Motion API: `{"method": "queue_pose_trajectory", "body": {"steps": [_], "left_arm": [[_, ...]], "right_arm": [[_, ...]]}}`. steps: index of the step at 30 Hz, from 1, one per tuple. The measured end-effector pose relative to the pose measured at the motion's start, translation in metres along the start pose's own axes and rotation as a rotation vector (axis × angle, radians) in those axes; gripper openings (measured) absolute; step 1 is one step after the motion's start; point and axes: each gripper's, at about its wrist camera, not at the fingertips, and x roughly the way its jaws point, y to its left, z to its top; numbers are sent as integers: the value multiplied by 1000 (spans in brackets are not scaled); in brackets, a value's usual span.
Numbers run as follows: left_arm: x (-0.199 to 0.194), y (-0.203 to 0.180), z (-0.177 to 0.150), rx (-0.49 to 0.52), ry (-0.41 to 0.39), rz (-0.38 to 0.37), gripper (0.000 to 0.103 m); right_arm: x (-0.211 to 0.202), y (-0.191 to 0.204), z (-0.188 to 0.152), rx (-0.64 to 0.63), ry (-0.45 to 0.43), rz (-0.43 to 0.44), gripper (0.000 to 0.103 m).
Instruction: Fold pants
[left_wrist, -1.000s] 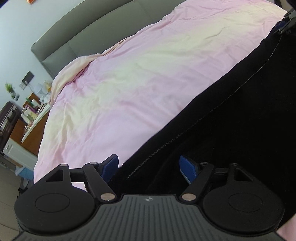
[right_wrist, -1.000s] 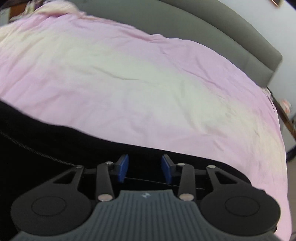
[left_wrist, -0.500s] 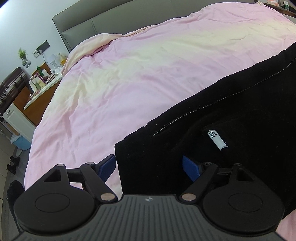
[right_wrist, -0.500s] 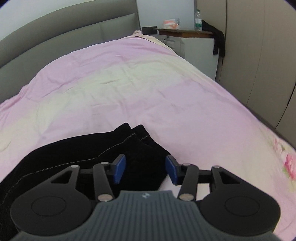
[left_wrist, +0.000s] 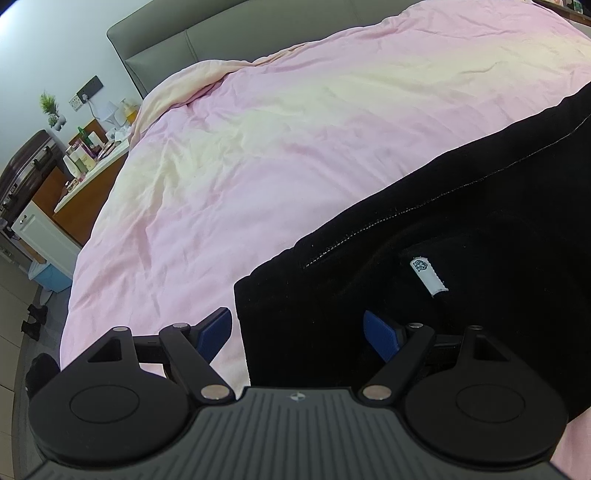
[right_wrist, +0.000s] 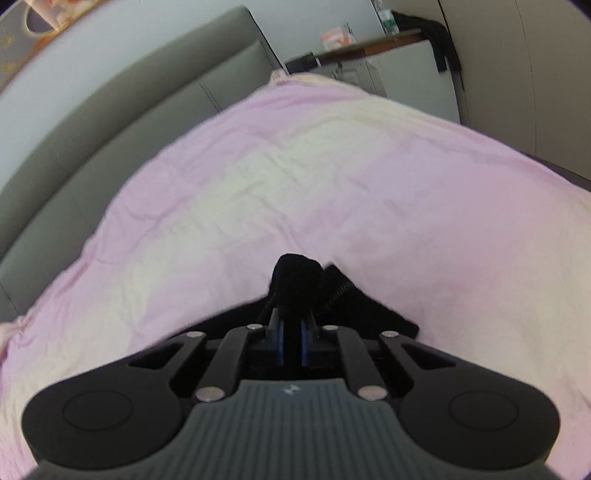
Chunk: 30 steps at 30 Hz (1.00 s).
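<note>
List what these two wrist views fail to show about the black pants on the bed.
- Left wrist view: the black pants run off the right edge, so their full length is cut off.
- Left wrist view: print on the white label is too small.
- Right wrist view: motion blur, and the right claw, shut on bunched fabric, hides which part it grips.

Both units match: left claw (left_wrist: 297, 330) and right claw (right_wrist: 291, 341) have black linkage arms, blue pads, silver pivot screws, ribbed grey housing.

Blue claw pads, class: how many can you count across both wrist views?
4. Left wrist view: one blue rubber pad over the pink bedcover, one over the black pants. Right wrist view: two pinching black cloth.
</note>
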Motion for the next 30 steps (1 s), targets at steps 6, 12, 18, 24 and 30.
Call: {"method": "queue_pose_trajectory", "body": {"steps": [6,12,18,24,30], "left_arm": [[-1,-4,2,1,-3,-6,95],[-8,-6,-2,22,1,-2,95],[-6,5,-8,6,22,11,95],[-13,4,-10,-40,-9,-5,95],[-25,-7,-15,-51,-26,-15,95]], "right_arm": [[-25,7,18,-73,-128,31,3],[24,-25,-8,-9,46,-195,2],[33,-35,-20,30,82,-222,4],[-17,21,-29,-218,-93,-379,33],[-44,109,-92,-598,-29,-43,37]]}}
